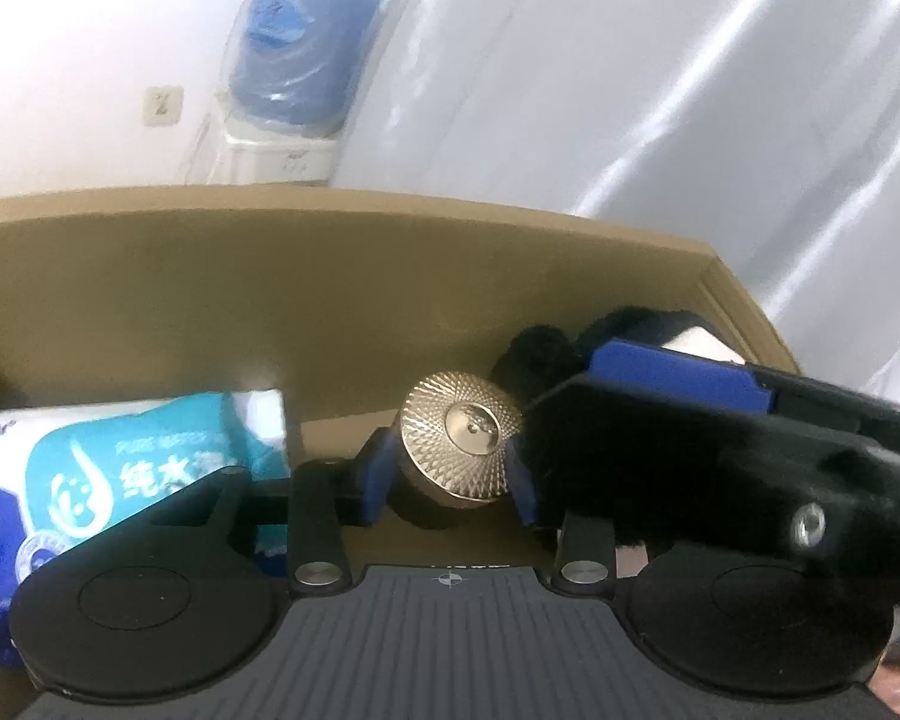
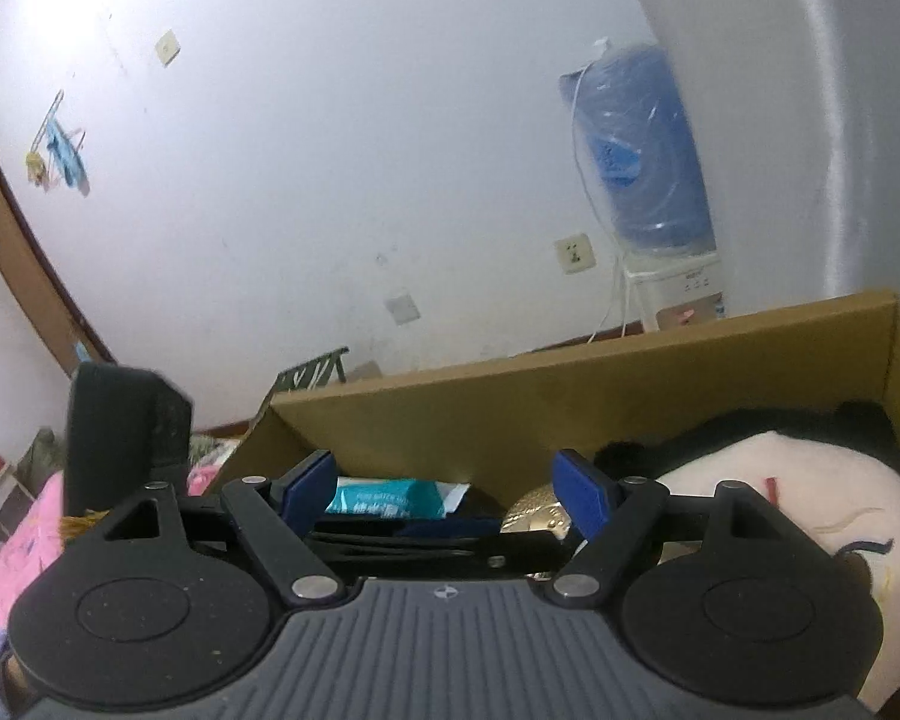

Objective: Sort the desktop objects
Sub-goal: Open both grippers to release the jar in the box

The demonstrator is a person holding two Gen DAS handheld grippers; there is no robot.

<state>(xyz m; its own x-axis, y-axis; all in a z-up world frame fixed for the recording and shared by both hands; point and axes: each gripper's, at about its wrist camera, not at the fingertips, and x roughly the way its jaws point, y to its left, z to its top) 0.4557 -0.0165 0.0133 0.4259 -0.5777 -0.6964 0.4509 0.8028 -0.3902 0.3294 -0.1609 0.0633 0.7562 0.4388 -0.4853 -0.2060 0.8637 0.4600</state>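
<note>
A gold knurled knob (image 1: 461, 447) is pinched between the blue pads of the left gripper (image 1: 450, 474), inside a cardboard box (image 1: 210, 300). A wet-wipes pack (image 1: 120, 468) lies left of it. The right gripper (image 2: 450, 489) is held wide open, empty, above the box.

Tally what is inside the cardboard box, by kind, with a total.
Wet-wipe pack: 1
Gold ridged cap, on a dark item between the left gripper's pads: 1
Black-and-white plush toy: 1
Total: 3
</note>
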